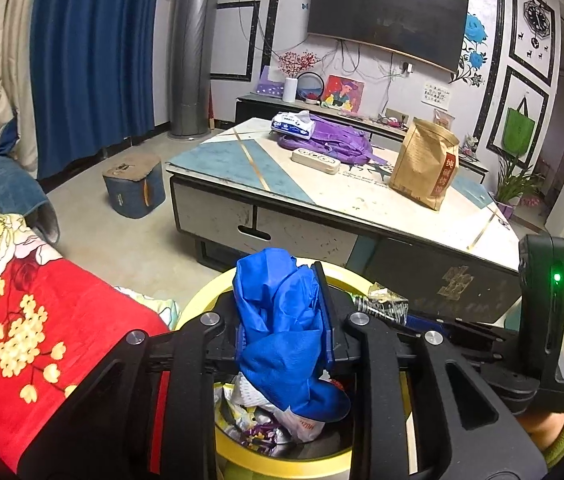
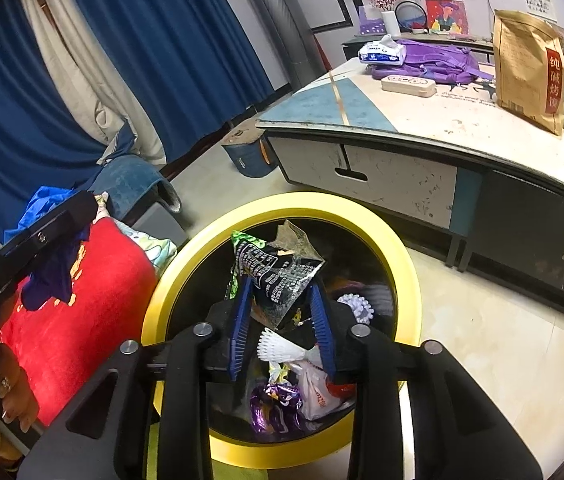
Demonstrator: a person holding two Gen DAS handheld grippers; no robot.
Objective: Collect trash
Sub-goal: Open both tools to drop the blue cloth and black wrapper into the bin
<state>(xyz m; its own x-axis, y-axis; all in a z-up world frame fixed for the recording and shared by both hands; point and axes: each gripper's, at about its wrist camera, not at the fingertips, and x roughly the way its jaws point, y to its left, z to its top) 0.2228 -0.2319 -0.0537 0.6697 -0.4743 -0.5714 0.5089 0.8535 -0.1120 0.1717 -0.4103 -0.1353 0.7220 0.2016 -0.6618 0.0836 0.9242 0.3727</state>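
Both tongs hang over the round bin with the yellow rim (image 2: 366, 220), pitched downward, bin mouth directly below the tips.

Left tongs (image 1: 282, 312): clamped on a crumpled wad of bright blue thin sheet, plastic or soft tissue-like material (image 1: 282, 320). The wad fills the gap between the blue ribbed pads (image 1: 328, 320) and bulges out above and below them. Judged very light, limp, compressible; no stiffness of its own, so it hangs in folds. Held through the bulk of the wad, which suits it: an edge grip would likely slip or tear. It may cling to the ribbing on release.

Right tongs (image 2: 282, 300): a crumpled black printed foil snack wrapper with a green edge (image 2: 277, 272) sits between the tips. Pads stand splayed, wider at the tips; wrapper looks wedged against both, but firm pressing I cannot tell. Judged light, crinkly, springy, slick-surfaced; liable to slide out if the grip is slack. Best pinched across a flattened fold, not the loose torn corner.

In the bin below the tips: a white shuttlecock (image 2: 277, 350), a purple foil wrapper (image 2: 273, 404), a white plastic bag (image 2: 314, 392).

Left of the right tongs, the left tool's black body shows, with a hand (image 2: 1, 392) beneath it, against a red floral blanket (image 1: 41, 300).

Ahead of both tongs, well apart: a low table (image 1: 241, 168).
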